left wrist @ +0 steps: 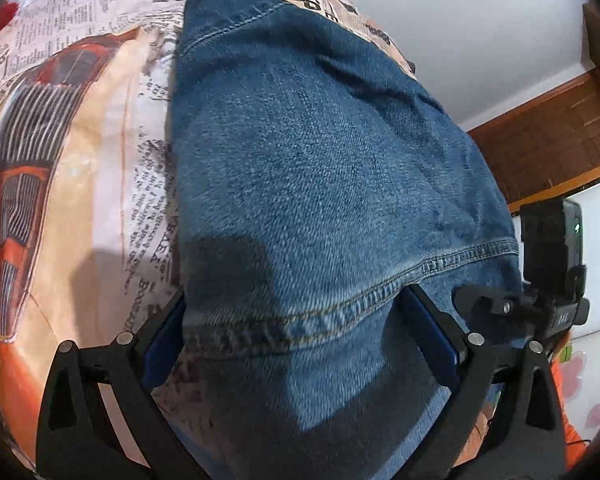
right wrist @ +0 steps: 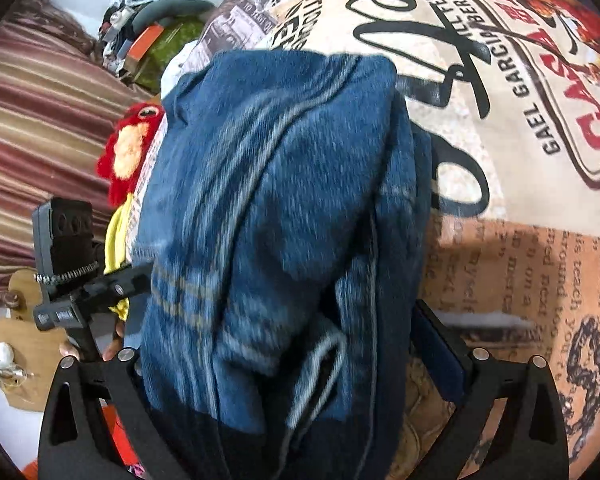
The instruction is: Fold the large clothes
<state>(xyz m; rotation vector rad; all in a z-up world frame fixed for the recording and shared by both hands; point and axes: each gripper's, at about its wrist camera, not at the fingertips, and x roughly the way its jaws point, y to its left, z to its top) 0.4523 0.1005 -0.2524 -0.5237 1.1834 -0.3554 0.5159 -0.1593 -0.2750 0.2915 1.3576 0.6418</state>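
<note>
From the left wrist view, the jeans [left wrist: 320, 184] lie stretched away from the camera over the printed bedspread [left wrist: 84, 184], its newsprint and red car pattern showing along the left side. The denim's stitched hem [left wrist: 380, 292] runs across just at the fingertips, and the cloth fills the whole gap of the left gripper [left wrist: 296, 320]. Its blue pads [left wrist: 166, 340] stand wide apart with the fabric bunched between them; whether they press on it or only straddle it I cannot tell from here. Holding the garment at a hem makes sense: that edge gives a firm, straight line to carry over in a fold. The other gripper [left wrist: 548, 272] shows at the near right, just beside the denim's right edge, so both hands work the same end together.

From the right wrist view, the jeans [right wrist: 284, 200] look thicker, with seams and doubled layers running lengthwise, which suggests, to my eye, a fold already partly made. The right gripper [right wrist: 276, 340] has its fingers spread wide, and the cloth sits between them. The right pad [right wrist: 440, 344] stands clear of the denim, so this one seems to be straddling, not clamping. To the far left a red plush toy [right wrist: 130, 148] and a striped blanket [right wrist: 40, 120] lie beyond the bed's edge, well out of the way.
</note>
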